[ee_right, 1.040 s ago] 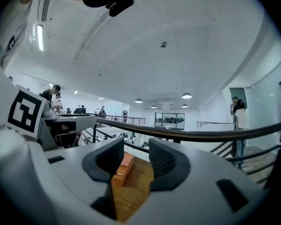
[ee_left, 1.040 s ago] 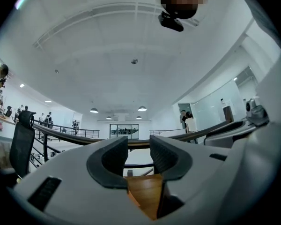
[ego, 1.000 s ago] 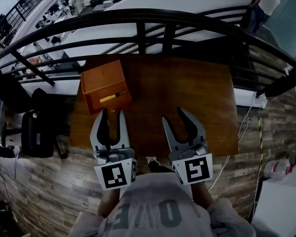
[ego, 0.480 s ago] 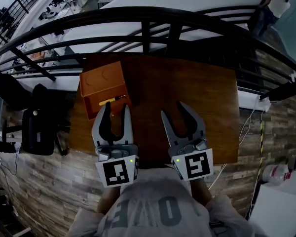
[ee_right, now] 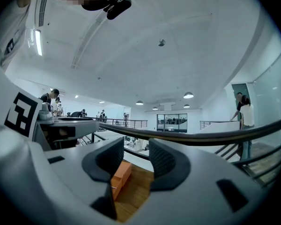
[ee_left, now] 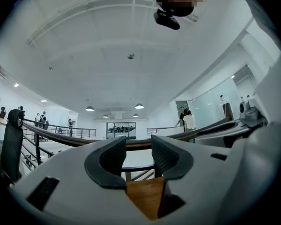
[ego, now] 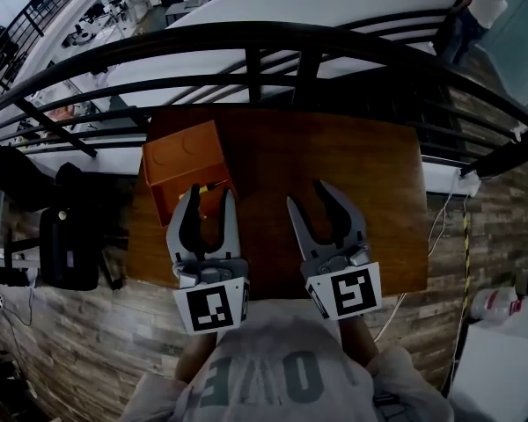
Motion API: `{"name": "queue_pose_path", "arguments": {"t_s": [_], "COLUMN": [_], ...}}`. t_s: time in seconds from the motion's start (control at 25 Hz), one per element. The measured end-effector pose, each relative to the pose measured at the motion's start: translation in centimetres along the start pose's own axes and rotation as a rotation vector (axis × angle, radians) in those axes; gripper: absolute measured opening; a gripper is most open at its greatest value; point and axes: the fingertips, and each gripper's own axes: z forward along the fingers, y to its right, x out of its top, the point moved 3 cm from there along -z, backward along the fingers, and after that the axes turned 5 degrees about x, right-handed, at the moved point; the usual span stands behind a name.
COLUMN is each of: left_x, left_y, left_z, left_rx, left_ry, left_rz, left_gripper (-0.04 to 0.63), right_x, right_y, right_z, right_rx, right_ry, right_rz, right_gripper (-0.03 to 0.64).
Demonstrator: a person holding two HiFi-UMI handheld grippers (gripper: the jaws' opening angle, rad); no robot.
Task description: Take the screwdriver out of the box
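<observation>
In the head view the orange box (ego: 178, 152) sits at the table's (ego: 352, 170) 10 o'clock corner. The screwdriver (ego: 209, 185) lies in the box's open near part, and only a bit of its yellow handle shows. The left gripper (ego: 210, 195) stands right in front of that opening at 6 o'clock from the box. Its jaws are wide with nothing clamped, and their tips overlap the box's front and cover most of the tool. The right gripper (ego: 307, 197) is at 3 o'clock from the left one, over bare table, also wide and empty. A black railing (ego: 273, 35) curves past the table's far edge at 12 o'clock. In the left gripper view the left gripper (ee_left: 138, 154) has spread jaws, with orange wood low in the gap and the railing (ee_left: 61, 136) beyond. In the right gripper view the right gripper (ee_right: 136, 156) is wide apart and the box (ee_right: 120, 173) shows through the gap at 7 o'clock, on the table (ee_right: 141, 191). Compared with a second ago, both grippers are farther forward, and the left one now hides the screwdriver's shaft.
</observation>
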Motion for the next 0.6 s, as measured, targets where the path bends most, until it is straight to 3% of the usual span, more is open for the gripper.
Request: {"name": "queue_pose_path", "arguments": {"t_s": [0.16,0.32,0.6], "left_x": [0.2,-0.4,-2.9], "left_y": [-0.8,-2.6,-6.5], "left_z": [0.9,1.1,0.8], "left_rx": [0.010,0.048,0.134], "left_ry": [0.013,-0.002,-0.062], "left_rz": [0.005,0.007,0.080], "left_gripper": [0.161,0.161,0.167], "right_x": [0.3,0.4,-2.8], "right_y": [-0.1,-2.1,-7.5], "right_z": [2.0,5.8,14.0], "right_rx": [0.076,0.284,0.647], "right_ry": [-0.020,-0.097,-0.240], "right_rz": [-0.052,-0.178,-0.440], "right_gripper": [0.161,0.163,0.192]}}
